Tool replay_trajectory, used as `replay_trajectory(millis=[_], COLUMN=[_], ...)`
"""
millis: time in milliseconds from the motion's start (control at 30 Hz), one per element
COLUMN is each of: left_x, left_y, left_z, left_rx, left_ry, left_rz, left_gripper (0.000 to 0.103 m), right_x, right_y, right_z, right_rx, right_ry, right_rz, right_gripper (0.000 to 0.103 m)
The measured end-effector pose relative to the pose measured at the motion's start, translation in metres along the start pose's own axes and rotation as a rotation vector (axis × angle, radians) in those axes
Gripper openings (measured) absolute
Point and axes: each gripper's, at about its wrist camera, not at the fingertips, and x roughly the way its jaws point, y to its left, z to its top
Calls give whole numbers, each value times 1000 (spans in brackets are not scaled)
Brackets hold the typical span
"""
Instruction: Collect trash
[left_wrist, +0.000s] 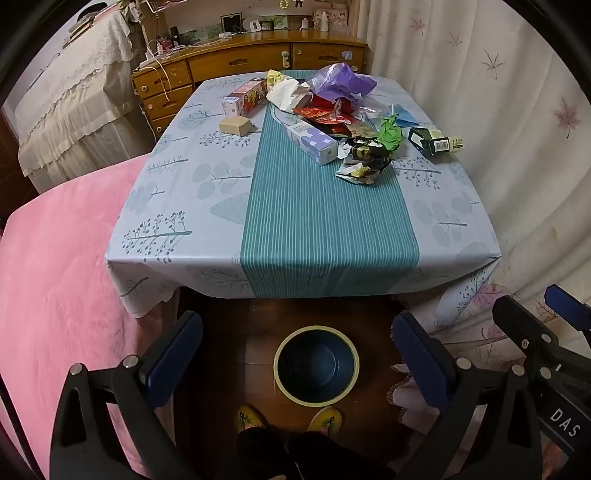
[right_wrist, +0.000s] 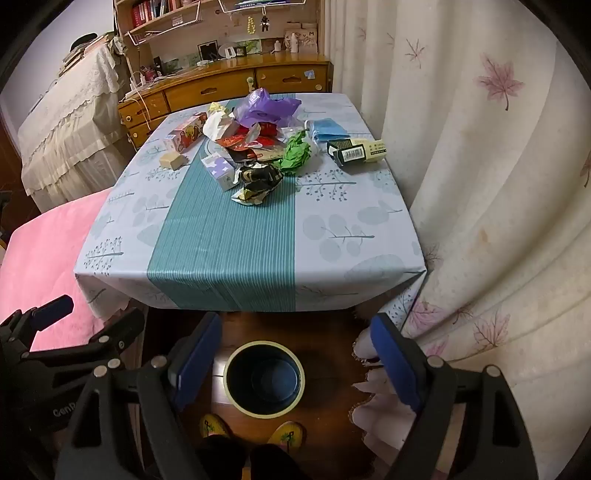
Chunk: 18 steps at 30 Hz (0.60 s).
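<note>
A heap of trash lies at the far end of the table (left_wrist: 177, 206) (right_wrist: 347, 258): a purple plastic bag (left_wrist: 338, 79) (right_wrist: 264, 105), red wrappers (left_wrist: 325, 114), crumpled green paper (left_wrist: 389, 131) (right_wrist: 295, 151), a black-and-gold wrapper (left_wrist: 364, 158) (right_wrist: 258, 182), several small boxes (left_wrist: 312, 138) (left_wrist: 436, 142) (right_wrist: 356, 151). A dark blue bin (left_wrist: 316, 363) (right_wrist: 264, 378) with a pale rim stands empty on the floor below the near table edge. My left gripper (left_wrist: 297, 354) and right gripper (right_wrist: 295, 363) are open and empty, held above the bin, short of the table.
A pink bed (left_wrist: 55, 295) lies left of the table. A leaf-print curtain (right_wrist: 498, 184) hangs on the right. A wooden dresser (left_wrist: 236, 62) stands behind the table. The person's yellow slippers (left_wrist: 251, 415) stand by the bin.
</note>
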Motion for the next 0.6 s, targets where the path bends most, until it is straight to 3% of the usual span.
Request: replay_trajectory(millis=[600], left_x=[-8], left_y=[-3], left_z=[4], left_rx=[7], left_ry=[-33], left_rz=[1], left_gripper=[99], right_x=[-2], right_y=[-6], right_z=[1], right_rx=[7], right_ry=[-8], right_rz=[14], right_gripper=[83])
